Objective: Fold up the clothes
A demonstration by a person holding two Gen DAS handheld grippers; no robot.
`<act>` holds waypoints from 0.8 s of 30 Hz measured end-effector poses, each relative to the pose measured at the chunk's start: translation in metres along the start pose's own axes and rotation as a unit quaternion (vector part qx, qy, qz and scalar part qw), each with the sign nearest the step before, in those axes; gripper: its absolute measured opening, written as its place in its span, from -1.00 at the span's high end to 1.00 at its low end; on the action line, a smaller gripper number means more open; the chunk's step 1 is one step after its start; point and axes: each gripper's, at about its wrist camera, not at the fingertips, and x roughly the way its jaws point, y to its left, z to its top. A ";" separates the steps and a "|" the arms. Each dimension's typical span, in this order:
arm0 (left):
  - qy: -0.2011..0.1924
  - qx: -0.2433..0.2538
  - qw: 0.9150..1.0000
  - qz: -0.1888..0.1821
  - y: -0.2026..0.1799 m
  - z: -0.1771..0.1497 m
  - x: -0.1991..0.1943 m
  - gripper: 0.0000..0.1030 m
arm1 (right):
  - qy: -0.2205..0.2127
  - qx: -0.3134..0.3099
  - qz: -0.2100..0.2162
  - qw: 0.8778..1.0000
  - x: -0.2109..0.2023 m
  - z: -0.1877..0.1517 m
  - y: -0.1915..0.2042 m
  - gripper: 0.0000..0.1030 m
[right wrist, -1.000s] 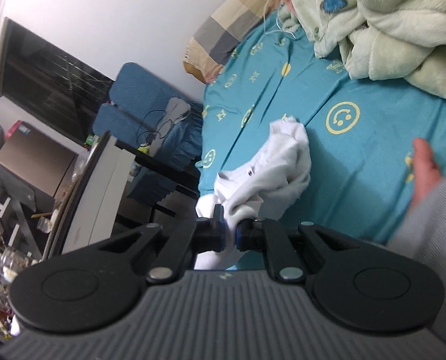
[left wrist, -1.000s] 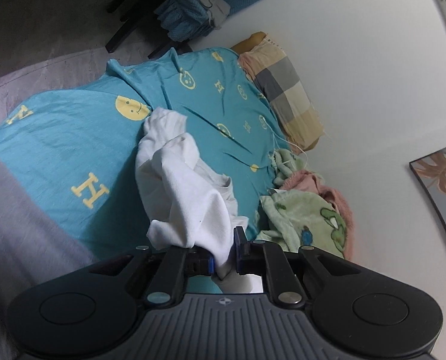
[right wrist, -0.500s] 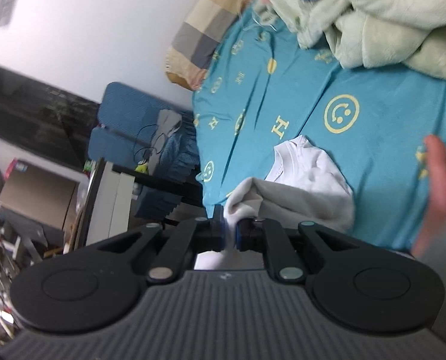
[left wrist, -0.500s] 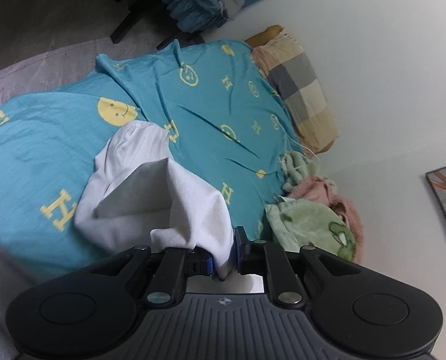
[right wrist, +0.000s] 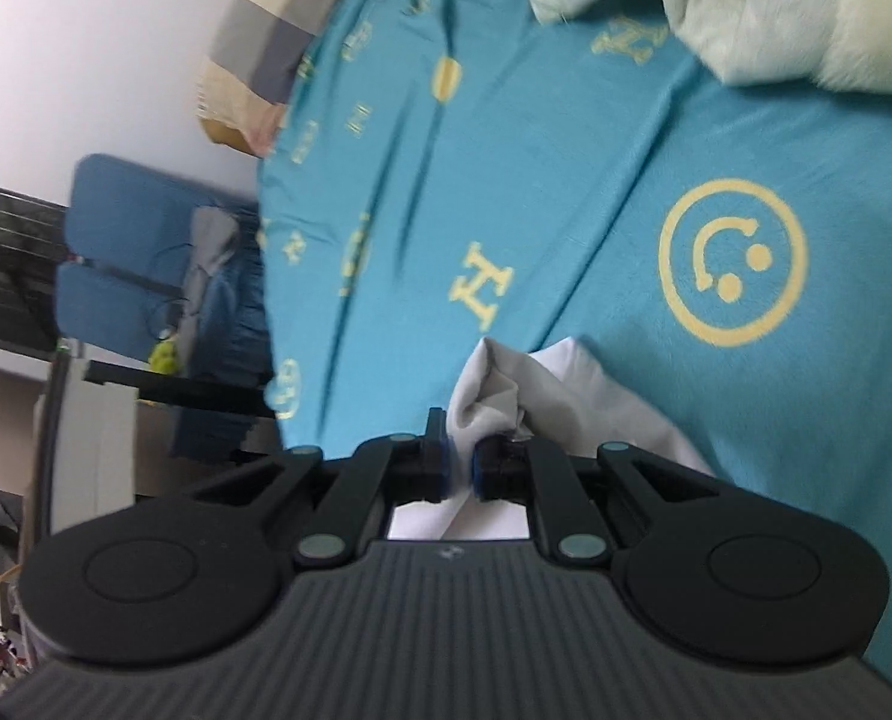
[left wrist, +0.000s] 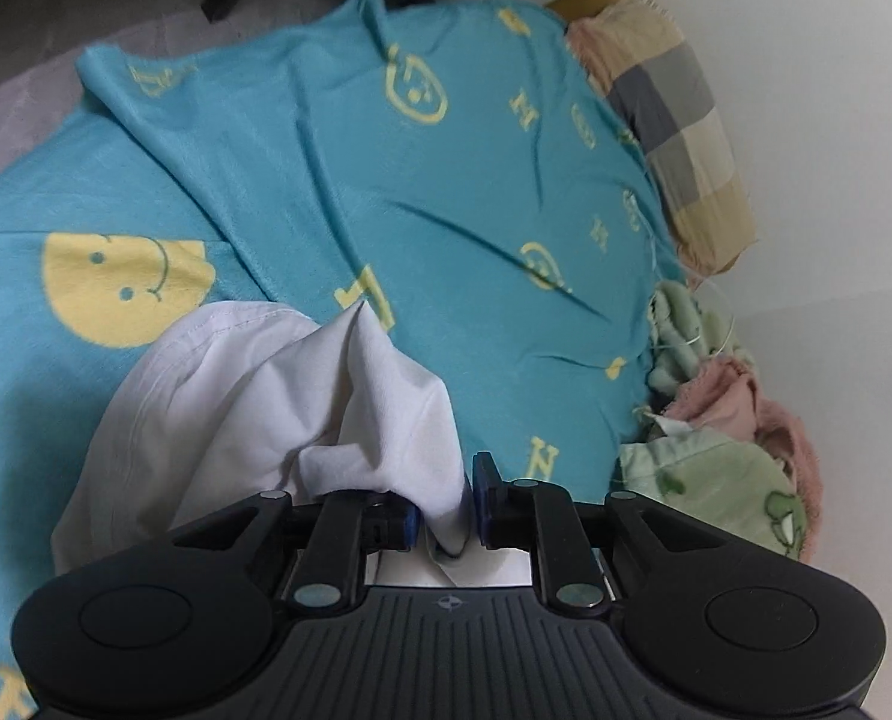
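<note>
White garment (left wrist: 278, 402) (unlabelled) in both claws

White wall (left wrist: 806, 60), teal-sheeted bed (left wrist: 446, 210) (smiley print), blue chair (right wrist: 128, 228).

The left claw (left wrist: 443, 504) has its two fingers pressed on a fold of white cloth (left wrist: 278, 396), and the right claw (right wrist: 459, 468) also has its fingers squeezed close together on a bit of that cloth.
</note>
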 end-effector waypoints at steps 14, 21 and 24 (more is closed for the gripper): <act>0.012 0.132 0.991 -0.018 -0.009 -0.002 0.014 -0.22 | -0.003 -0.088 0.010 0.996 0.025 0.002 0.015 -0.08; -0.051 0.320 0.945 0.051 -0.046 -0.048 -0.006 -0.62 | -0.043 -0.238 0.039 0.969 -0.006 -0.019 0.052 -0.54; -0.067 0.371 0.919 0.118 -0.045 -0.058 0.004 -0.62 | -0.033 -0.307 -0.007 0.951 0.009 -0.026 0.057 -0.53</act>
